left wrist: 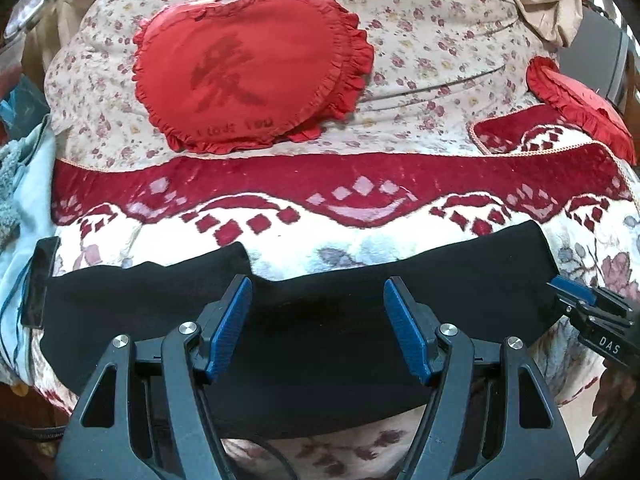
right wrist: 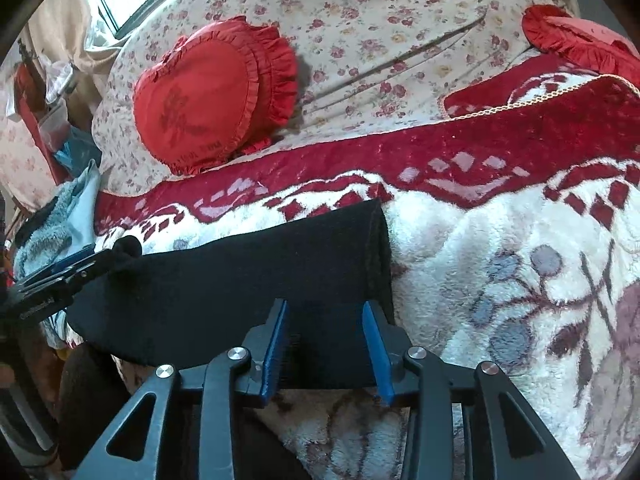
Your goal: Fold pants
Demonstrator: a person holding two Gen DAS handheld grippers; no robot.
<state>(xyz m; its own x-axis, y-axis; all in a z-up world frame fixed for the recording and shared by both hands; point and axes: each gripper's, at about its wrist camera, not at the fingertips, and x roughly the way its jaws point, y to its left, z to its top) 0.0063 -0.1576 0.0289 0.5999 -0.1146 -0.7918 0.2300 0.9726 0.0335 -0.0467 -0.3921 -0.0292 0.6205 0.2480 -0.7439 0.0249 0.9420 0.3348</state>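
The black pants (left wrist: 304,320) lie flat across the blanket (right wrist: 500,280), already in a band. Our left claw (left wrist: 318,316) and right claw (right wrist: 325,344) stand wide above it, holding nothing. We should pinch both near corners evenly, then lift together.

1. Left gripper (left wrist: 318,300): matte black frame, two blue fingers (left wrist: 234,320) with fine ribbing on the inner faces.
2. Behind each finger, black link arms joined by round silver screws (left wrist: 189,327), four in a row.
3. Further back, broad black side plates with triangular cut-outs (left wrist: 96,394).
4. Thin dark cable (left wrist: 272,454) looping below the frame, behind the fingers.
5. Right gripper (right wrist: 325,316): same black frame, blue ribbed fingers (right wrist: 374,344), silver screws (right wrist: 239,354), triangular cut-outs (right wrist: 132,428).
6. Seen from the left camera, white letters "DAS" (left wrist: 609,345) on the right gripper's black body, behind its blue tips.
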